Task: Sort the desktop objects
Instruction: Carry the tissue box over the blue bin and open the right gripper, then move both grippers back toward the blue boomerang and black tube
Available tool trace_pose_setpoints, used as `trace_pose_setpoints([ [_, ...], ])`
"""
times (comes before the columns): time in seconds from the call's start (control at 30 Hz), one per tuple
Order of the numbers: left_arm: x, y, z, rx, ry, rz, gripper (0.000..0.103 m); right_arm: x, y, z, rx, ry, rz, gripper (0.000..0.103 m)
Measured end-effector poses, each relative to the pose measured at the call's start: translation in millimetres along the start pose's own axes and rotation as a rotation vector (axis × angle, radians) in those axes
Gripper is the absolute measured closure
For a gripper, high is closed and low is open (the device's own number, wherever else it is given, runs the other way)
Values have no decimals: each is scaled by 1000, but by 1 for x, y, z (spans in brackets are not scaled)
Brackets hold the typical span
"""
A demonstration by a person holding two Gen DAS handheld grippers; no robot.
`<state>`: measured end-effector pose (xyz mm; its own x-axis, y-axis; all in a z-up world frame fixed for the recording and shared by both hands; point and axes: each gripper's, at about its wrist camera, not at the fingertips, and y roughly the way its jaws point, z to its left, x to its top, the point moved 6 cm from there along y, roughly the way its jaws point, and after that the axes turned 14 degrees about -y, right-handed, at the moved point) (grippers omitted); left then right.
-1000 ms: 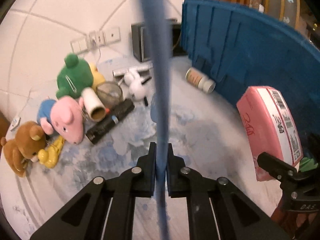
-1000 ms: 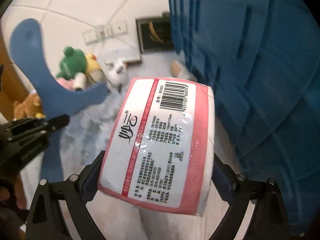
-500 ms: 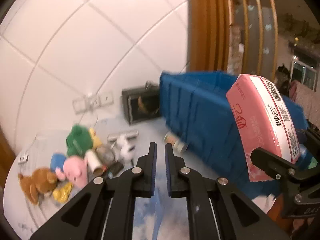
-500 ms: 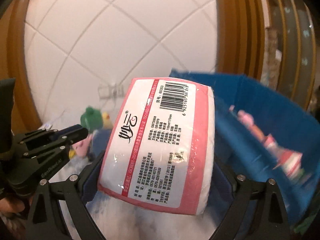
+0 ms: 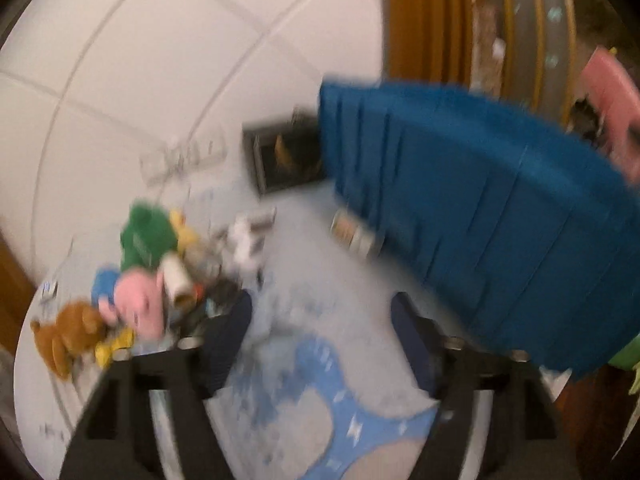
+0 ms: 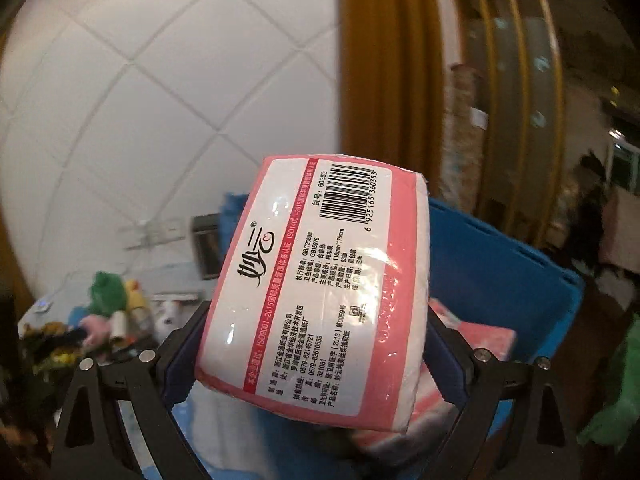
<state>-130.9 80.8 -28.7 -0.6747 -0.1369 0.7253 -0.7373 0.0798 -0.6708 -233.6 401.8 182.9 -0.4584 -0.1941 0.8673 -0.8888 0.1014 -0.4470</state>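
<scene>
My right gripper (image 6: 316, 356) is shut on a pink and white tissue pack (image 6: 320, 292) and holds it above the open blue bin (image 6: 500, 264). Another pink pack (image 6: 484, 336) lies inside the bin. In the blurred left wrist view my left gripper (image 5: 322, 320) is open and empty over the table. The blue bin (image 5: 500, 216) stands to its right, and the tissue pack (image 5: 612, 108) shows above the bin's far rim.
Plush toys lie at the table's left: a green frog (image 5: 146, 236), a pink pig (image 5: 140, 304), a brown bear (image 5: 66, 336). A small bottle (image 5: 354, 234) lies against the bin. A dark framed picture (image 5: 284, 156) leans on the tiled wall. A blue patterned cloth (image 5: 320, 400) covers the table.
My left gripper let go of the blue shoehorn-like piece and has opened wide. My right gripper has lifted the tissue pack up over the bin's opening.
</scene>
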Motion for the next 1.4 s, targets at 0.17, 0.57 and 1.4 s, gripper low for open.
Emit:
trace_pose_setpoints([
  [0.17, -73, 47, 17, 20, 5, 217, 30, -22, 7, -35, -35, 42, 80, 8],
  [0.57, -143, 84, 24, 56, -93, 392, 30, -29, 4, -47, 7, 52, 68, 2],
  [1.4, -169, 86, 104, 222, -185, 411, 30, -108, 55, 192, 663, -258, 250, 56],
])
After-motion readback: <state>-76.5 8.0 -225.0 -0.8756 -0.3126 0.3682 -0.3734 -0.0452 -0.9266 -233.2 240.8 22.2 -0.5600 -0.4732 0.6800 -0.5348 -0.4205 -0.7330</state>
